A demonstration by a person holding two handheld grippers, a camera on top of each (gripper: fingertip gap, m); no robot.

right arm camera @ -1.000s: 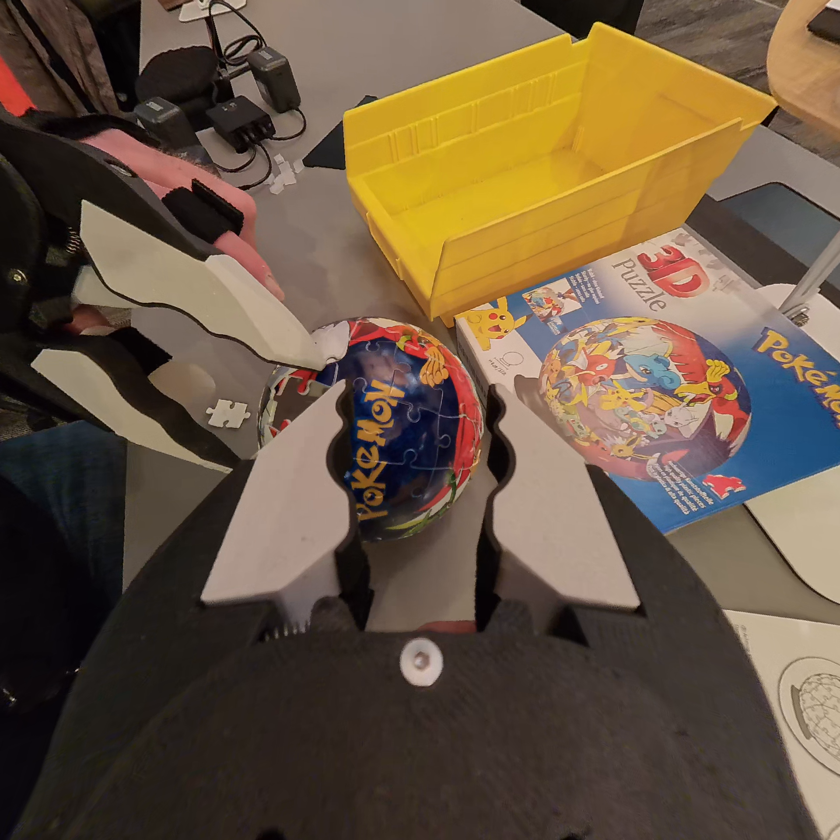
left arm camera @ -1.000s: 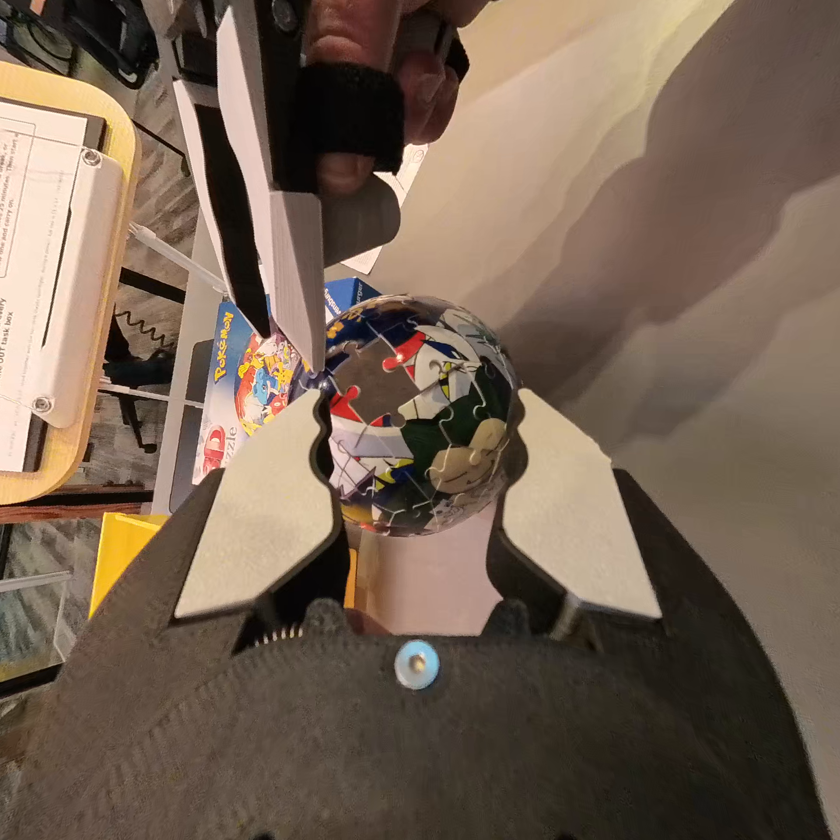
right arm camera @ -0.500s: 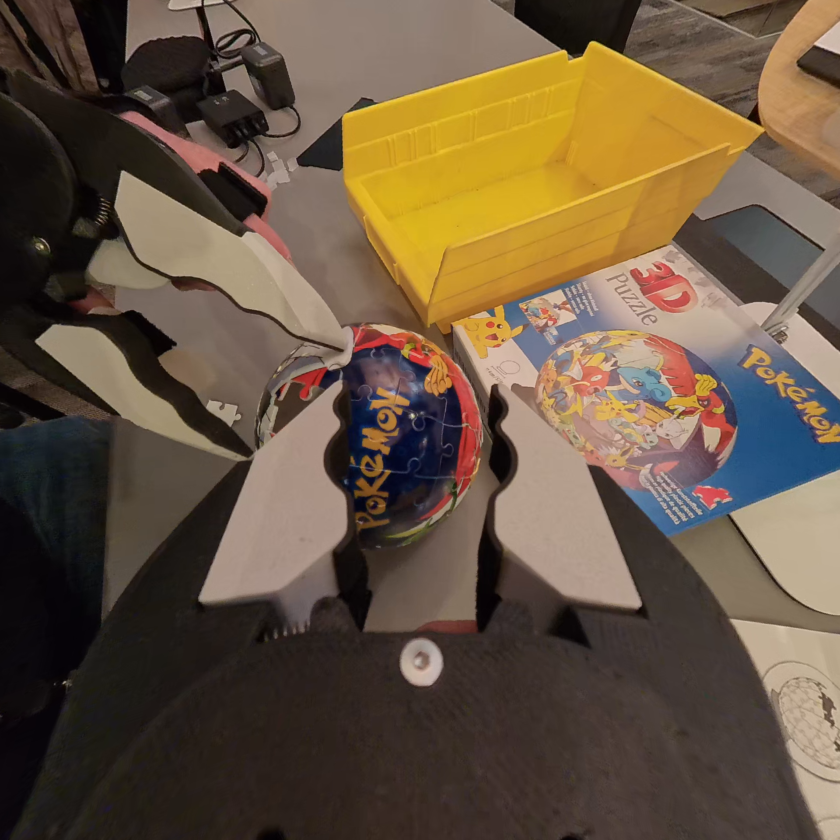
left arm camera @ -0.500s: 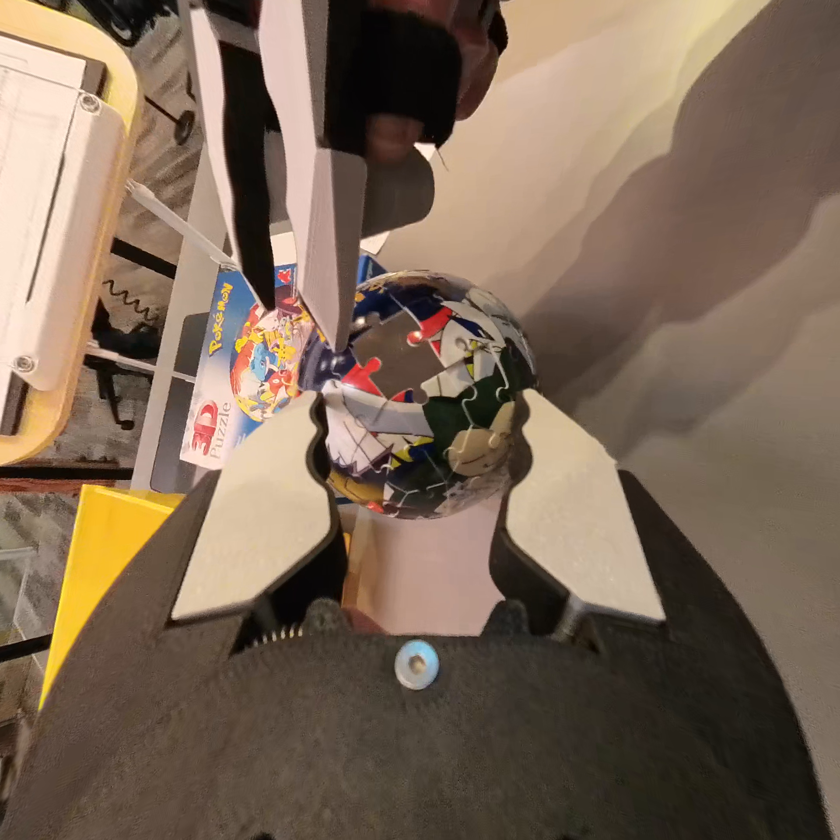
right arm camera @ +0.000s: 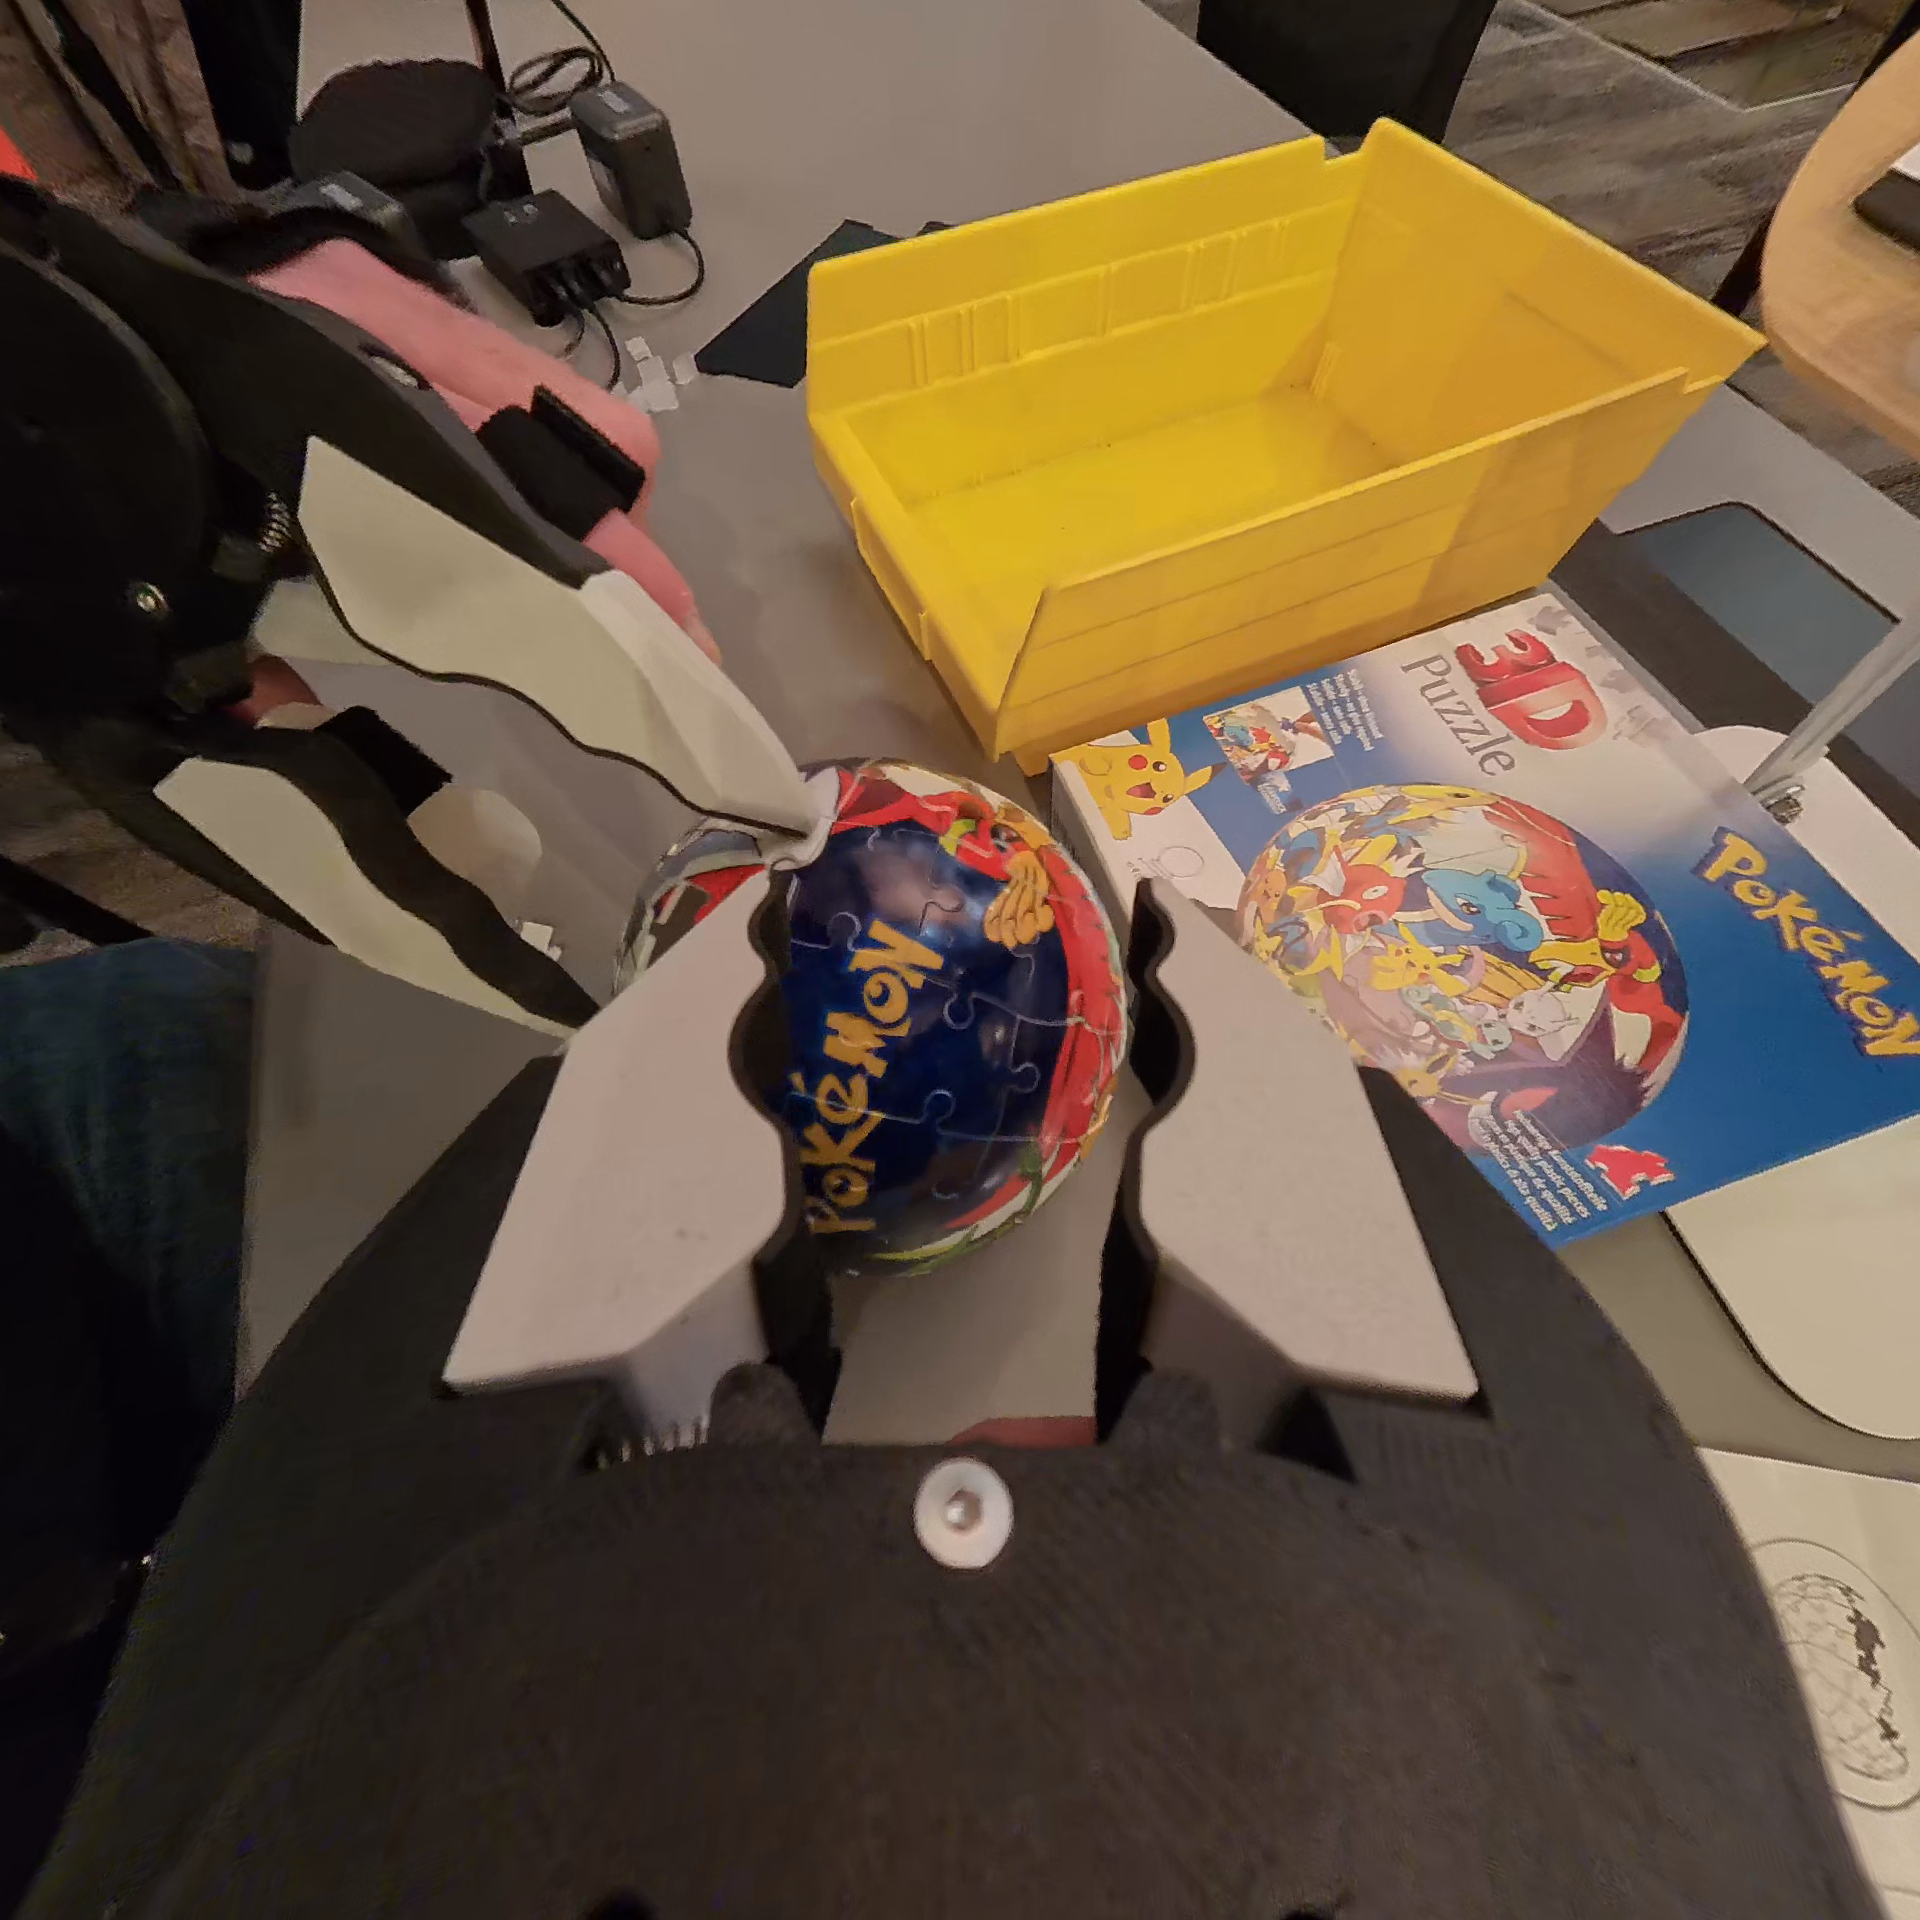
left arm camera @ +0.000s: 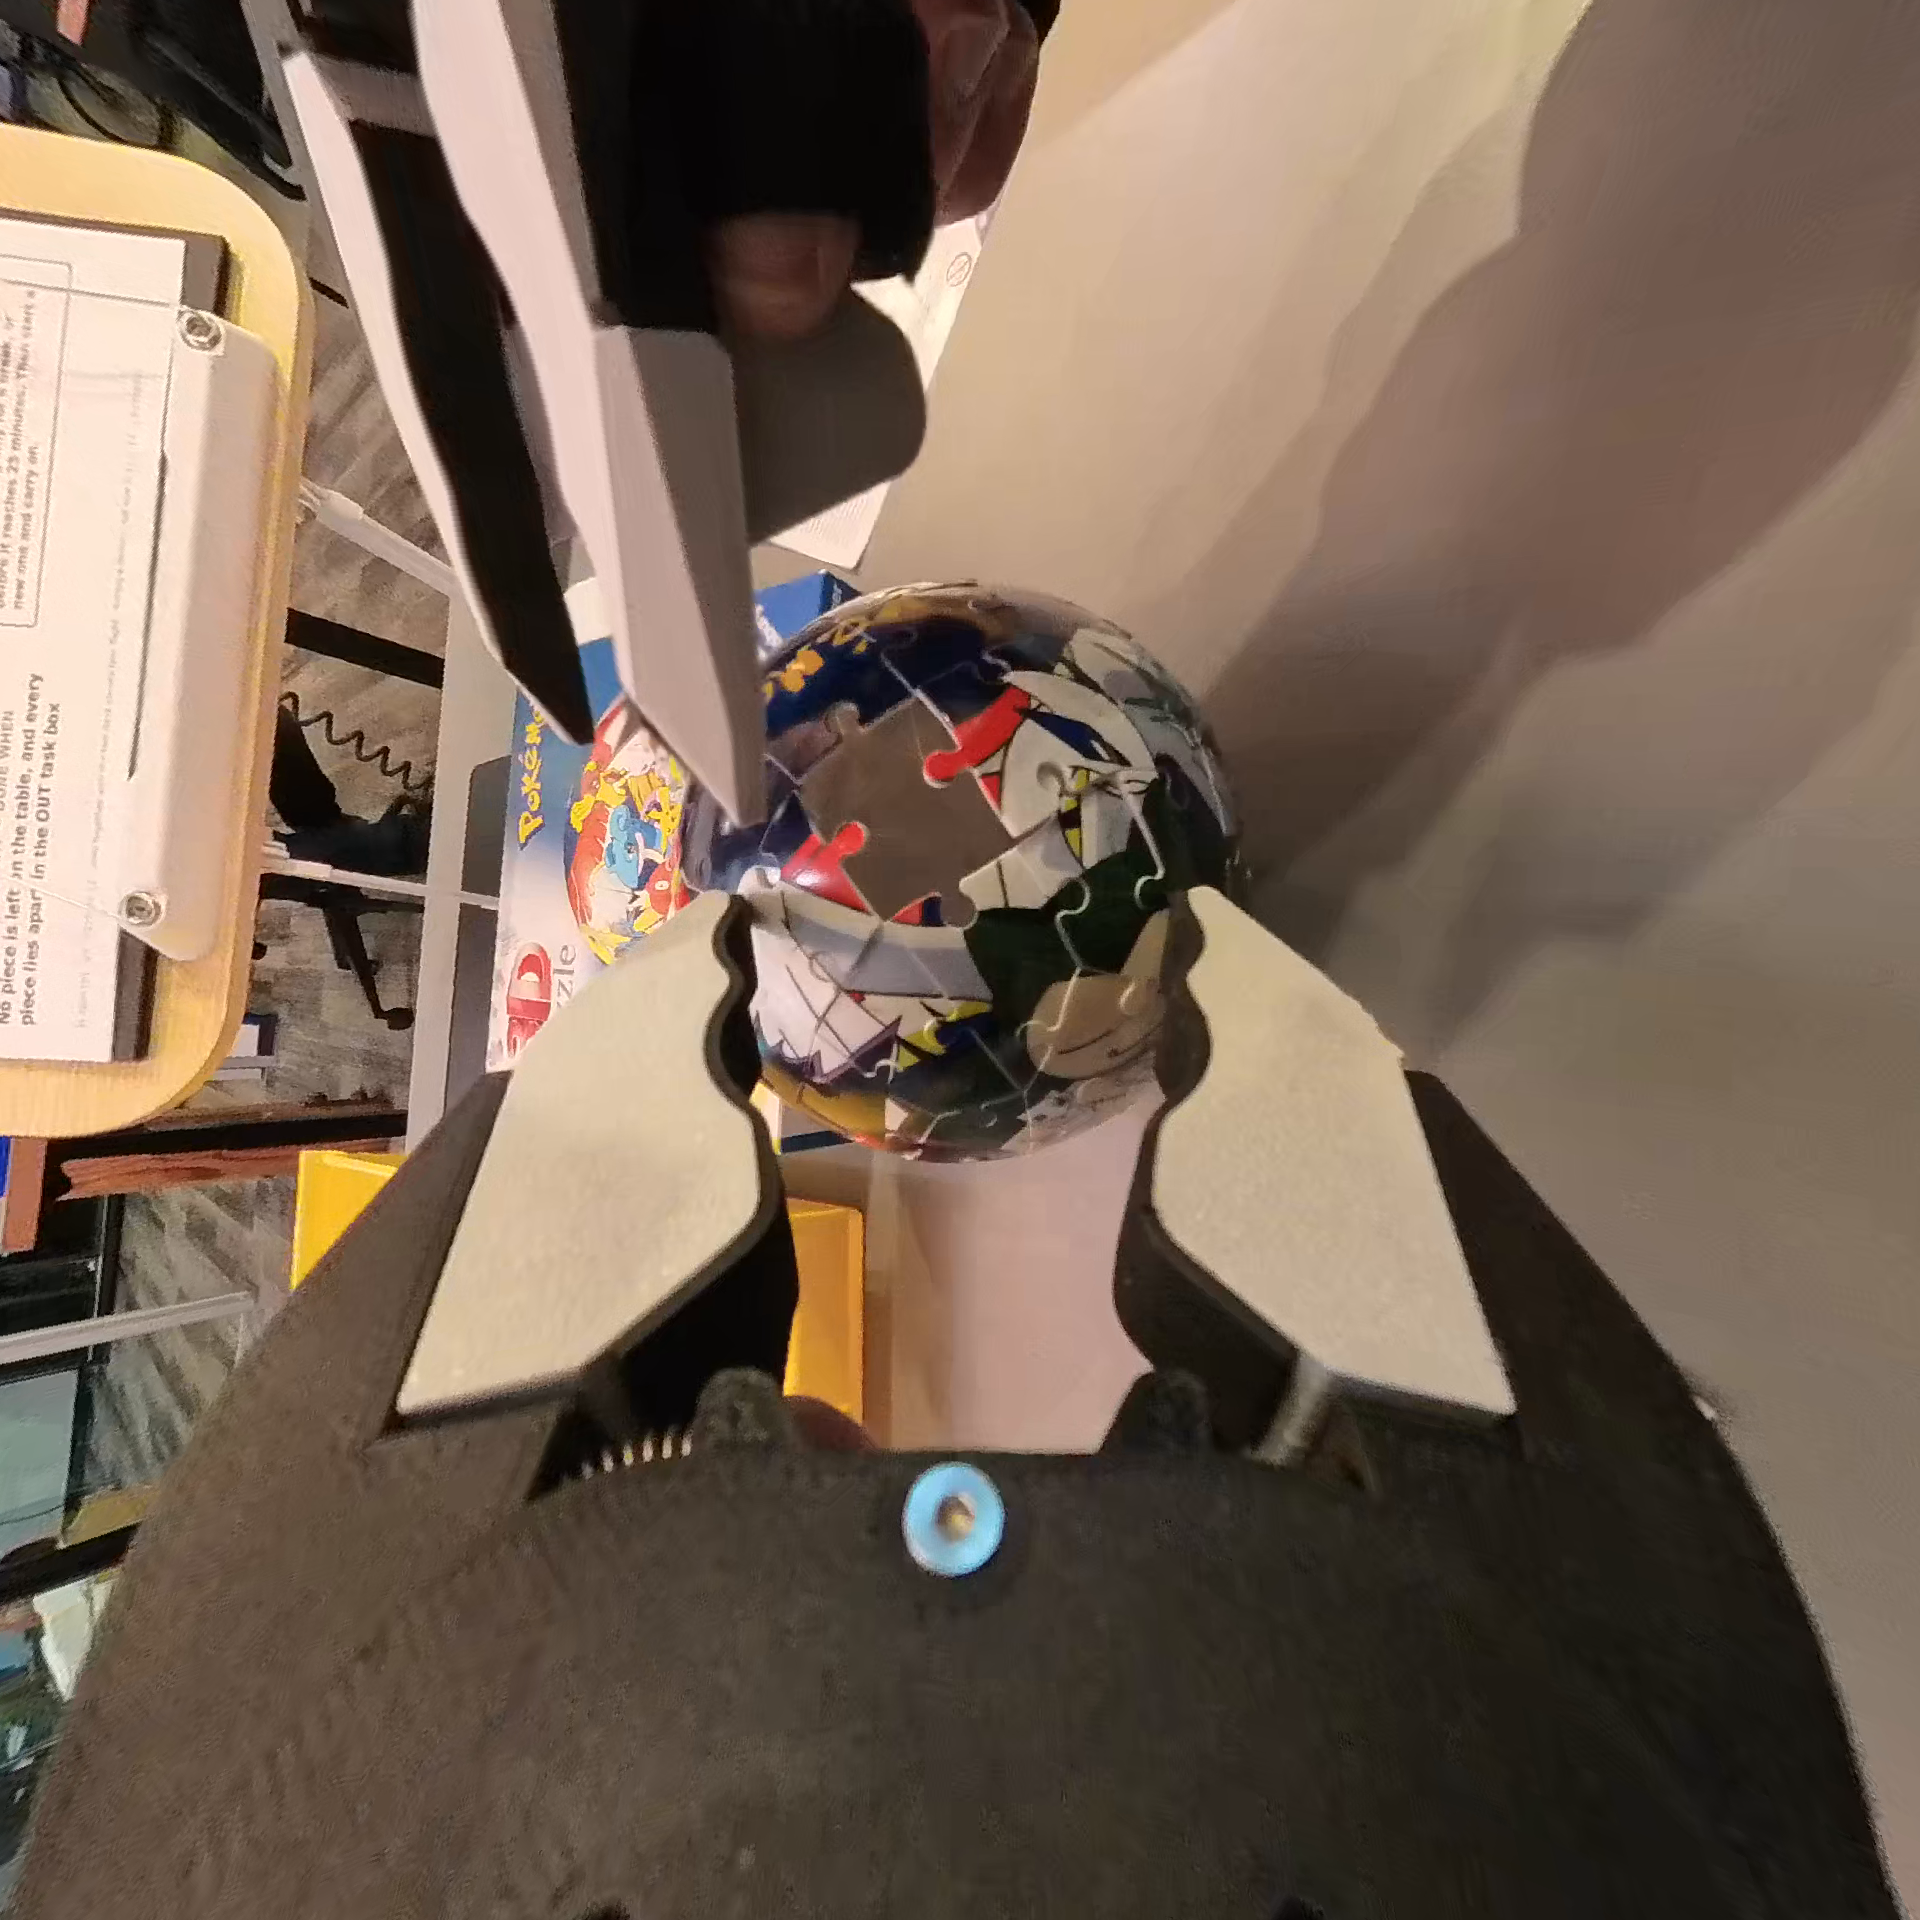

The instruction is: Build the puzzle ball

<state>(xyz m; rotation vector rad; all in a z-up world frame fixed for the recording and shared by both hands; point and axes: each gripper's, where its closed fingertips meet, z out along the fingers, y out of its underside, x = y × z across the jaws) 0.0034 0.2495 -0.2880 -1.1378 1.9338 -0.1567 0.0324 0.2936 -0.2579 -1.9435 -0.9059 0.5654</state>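
Observation:
The puzzle ball (left arm camera: 1039, 935) is colourful and nearly whole, with one open hole (left arm camera: 894, 821) in its shell. My left gripper (left arm camera: 961, 920) is shut on the ball and holds it by two sides just above the grey table (right arm camera: 935, 125). The ball's blue face (right arm camera: 935, 1039) shows between my right gripper's (right arm camera: 956, 899) jaws, which stand partly apart. In the left wrist view the right gripper (left arm camera: 657, 771) comes in from the top, one fingertip (left arm camera: 717, 727) touching the ball beside the hole. The left gripper (right arm camera: 681, 914) shows at the left of the right wrist view.
A yellow bin (right arm camera: 1247, 644) stands behind the ball. The blue puzzle box (right arm camera: 1558, 935) lies flat to its right. Chargers and cables (right arm camera: 561, 249) and small white pieces (right arm camera: 655, 364) lie at the back left. A printed sheet (right arm camera: 1829, 1621) lies at the near right.
Both grippers and the ball have shifted only slightly. The left gripper's hold on the ball and the right fingertip beside the hole are unchanged.

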